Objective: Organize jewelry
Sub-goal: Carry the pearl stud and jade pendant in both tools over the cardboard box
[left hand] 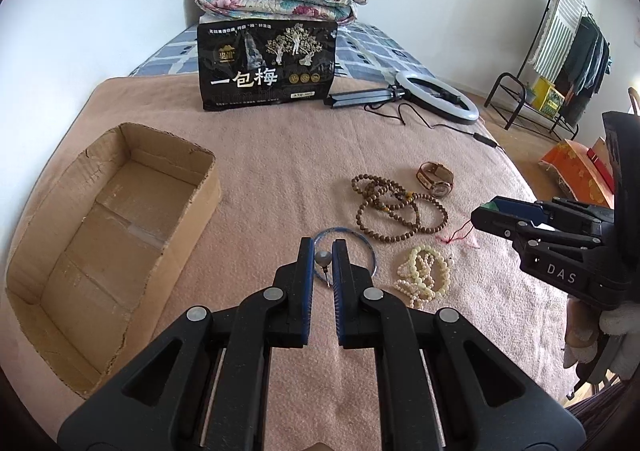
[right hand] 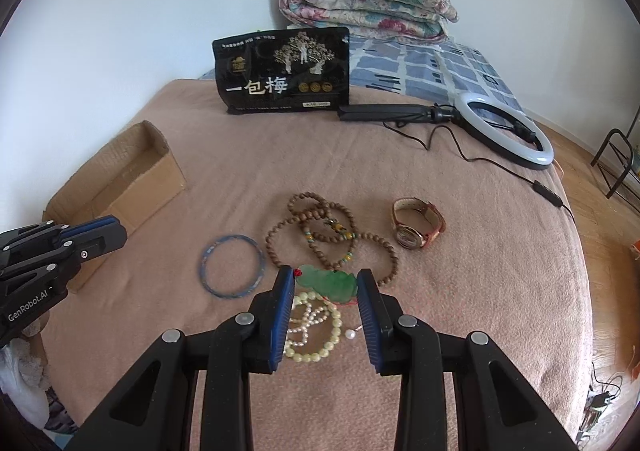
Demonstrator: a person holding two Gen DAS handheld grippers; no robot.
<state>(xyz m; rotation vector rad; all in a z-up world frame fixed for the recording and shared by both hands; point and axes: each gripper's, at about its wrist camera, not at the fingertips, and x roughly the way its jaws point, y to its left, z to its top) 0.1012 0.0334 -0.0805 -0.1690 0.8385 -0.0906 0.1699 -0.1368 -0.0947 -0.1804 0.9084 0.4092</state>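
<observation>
L gripper [left hand: 323,251] is clamped on a small grey bead pin [left hand: 323,259]; R gripper [right hand: 325,283] is clamped on a green jade pendant [right hand: 328,281]. Both sit above the blanket [right hand: 480,291], w/ the cardboard box [left hand: 100,235] at its left edge.

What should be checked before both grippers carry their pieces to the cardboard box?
1. Left gripper shut on the pearl earring: ok.
2. Right gripper shut on the jade pendant: ok.
3. Pendant's red cord free of the wooden bead necklace: cannot tell.
4. Cardboard box open with room inside: ok.
5. All jewelry collected: not ok; blue bangle, watch and pale bead bracelets lie on the blanket.
</observation>
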